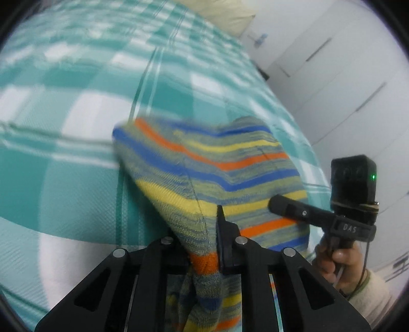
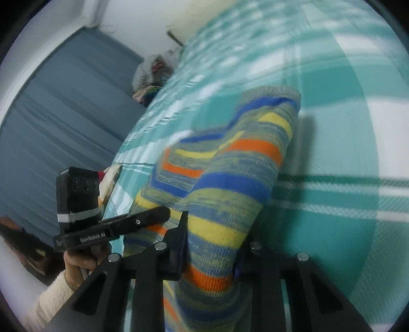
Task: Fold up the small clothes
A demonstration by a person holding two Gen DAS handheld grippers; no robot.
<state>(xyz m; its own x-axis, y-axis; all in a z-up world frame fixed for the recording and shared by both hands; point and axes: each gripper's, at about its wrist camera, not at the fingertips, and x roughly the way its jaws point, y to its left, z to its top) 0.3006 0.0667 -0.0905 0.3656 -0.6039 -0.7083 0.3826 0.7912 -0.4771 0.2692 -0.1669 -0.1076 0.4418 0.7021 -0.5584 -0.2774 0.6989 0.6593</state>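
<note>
A small knitted garment (image 1: 217, 168) with blue, orange, yellow and grey-green stripes hangs stretched between both grippers above a teal checked bed sheet (image 1: 76, 178). My left gripper (image 1: 204, 255) is shut on one edge of it, the cloth bunched between the black fingers (image 1: 226, 240). To its right, my right gripper (image 1: 277, 204) pinches the far edge, held by a hand in a cream sleeve. The right wrist view has the same garment (image 2: 230, 184) clamped in my right gripper (image 2: 209, 260), with my left gripper (image 2: 161, 214) biting its left edge.
The bed sheet (image 2: 345, 153) fills most of both views. White wardrobe doors (image 1: 332, 76) stand past the bed's right edge and a cream pillow (image 1: 225, 12) lies at its head. A blue-grey curtain (image 2: 64, 115) and a pile of clothes (image 2: 150, 74) lie beyond the other side.
</note>
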